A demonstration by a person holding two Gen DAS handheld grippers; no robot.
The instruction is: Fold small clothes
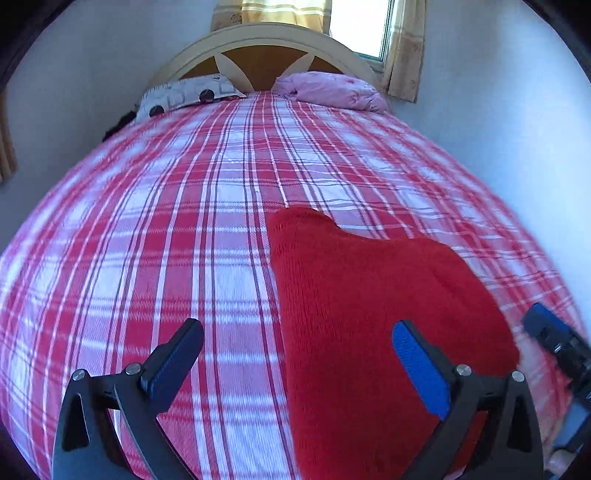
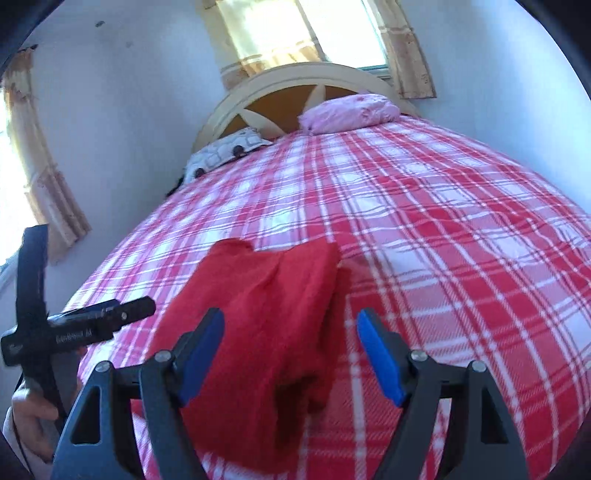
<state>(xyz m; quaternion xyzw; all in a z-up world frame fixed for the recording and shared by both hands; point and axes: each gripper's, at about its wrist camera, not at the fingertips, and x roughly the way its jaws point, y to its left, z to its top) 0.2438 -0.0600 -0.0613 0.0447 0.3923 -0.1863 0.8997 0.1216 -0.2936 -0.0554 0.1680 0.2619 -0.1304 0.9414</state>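
Observation:
A red knitted garment (image 1: 369, 295) lies folded on the red-and-white plaid bedspread (image 1: 166, 221), near the bed's front edge. My left gripper (image 1: 299, 328) hovers above its left edge, jaws wide open and empty, the blue-padded right finger (image 1: 421, 369) over the knit. In the right wrist view the same red garment (image 2: 266, 314) lies below my right gripper (image 2: 291, 321), which stands open above it without touching. The left gripper's body (image 2: 85, 325) shows at that view's left, held by a hand (image 2: 29, 417). The right gripper's finger (image 1: 554, 336) shows at the left view's right edge.
A patterned white pillow (image 1: 184, 96) and a pink pillow (image 1: 332, 90) lie at the head of the bed, against an arched cream headboard (image 1: 258, 40). A curtained window (image 2: 306, 33) is behind it. White walls flank both sides of the bed.

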